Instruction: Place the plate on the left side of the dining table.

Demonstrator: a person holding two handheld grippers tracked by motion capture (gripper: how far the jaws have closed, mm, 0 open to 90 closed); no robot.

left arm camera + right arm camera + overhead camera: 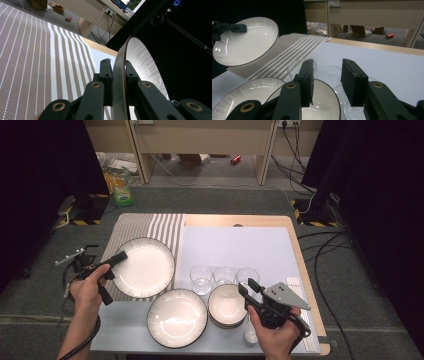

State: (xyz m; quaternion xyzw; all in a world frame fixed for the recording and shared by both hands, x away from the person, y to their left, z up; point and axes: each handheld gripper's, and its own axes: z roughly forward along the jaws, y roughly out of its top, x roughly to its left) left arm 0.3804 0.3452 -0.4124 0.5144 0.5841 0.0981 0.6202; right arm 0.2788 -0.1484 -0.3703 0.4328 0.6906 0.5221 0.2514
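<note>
Plates (142,267): 2, bowl stack (226,305): 1, glasses (201,279): 3.

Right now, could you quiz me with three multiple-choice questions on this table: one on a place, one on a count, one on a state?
1. Where is the lifted white dark-rimmed plate? A above the striped beige cloth B in the stacked bowls C on the floor
2. How many clear drinking glasses? A one B three C five
3. The right gripper's fingers are: A clamping a glass B open, holding nothing C shut

A: the left gripper holds the plate by its rim over the stripes. B: three stand in a row. B: a gap shows between the fingers.
</note>
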